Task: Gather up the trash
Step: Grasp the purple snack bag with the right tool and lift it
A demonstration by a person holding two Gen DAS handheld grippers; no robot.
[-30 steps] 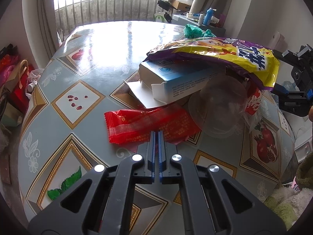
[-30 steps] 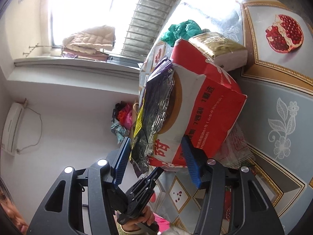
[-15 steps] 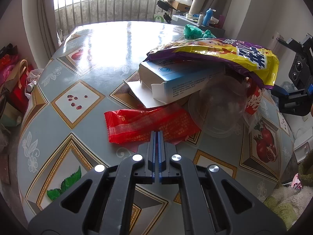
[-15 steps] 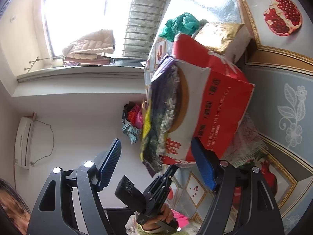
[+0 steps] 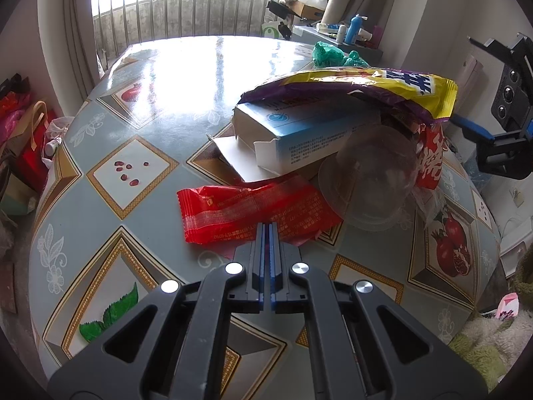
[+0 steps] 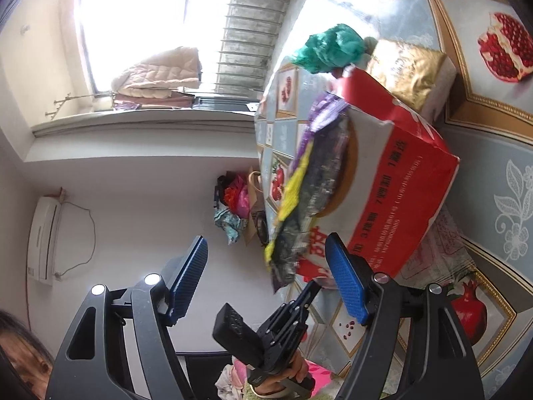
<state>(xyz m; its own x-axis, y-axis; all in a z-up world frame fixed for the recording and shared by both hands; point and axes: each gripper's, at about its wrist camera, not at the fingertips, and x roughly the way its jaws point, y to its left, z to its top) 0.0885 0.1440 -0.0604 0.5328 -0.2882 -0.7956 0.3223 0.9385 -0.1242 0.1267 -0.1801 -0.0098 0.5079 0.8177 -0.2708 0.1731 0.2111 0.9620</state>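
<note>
A pile of trash lies on the patterned table (image 5: 133,173). It holds a red wrapper (image 5: 246,208), an open blue-and-white box (image 5: 309,136), a clear plastic lid (image 5: 369,183), a yellow-purple snack bag (image 5: 359,86) and a red-and-white carton (image 6: 399,186). My left gripper (image 5: 266,230) is shut and empty, its tips just over the red wrapper's near edge. My right gripper (image 6: 266,273) is open and turned on its side, close to the snack bag's end (image 6: 293,220), holding nothing. It also shows at the right of the left wrist view (image 5: 499,123).
A green plastic bag (image 5: 333,55) and a gold packet (image 6: 409,73) lie at the far side of the pile. Bags and clutter (image 5: 23,140) stand on the floor left of the table. A window with bars (image 5: 186,6) is behind.
My right gripper has opened wider and pulled back a little from the snack bag and carton. The left gripper has stayed shut over the red wrapper.
</note>
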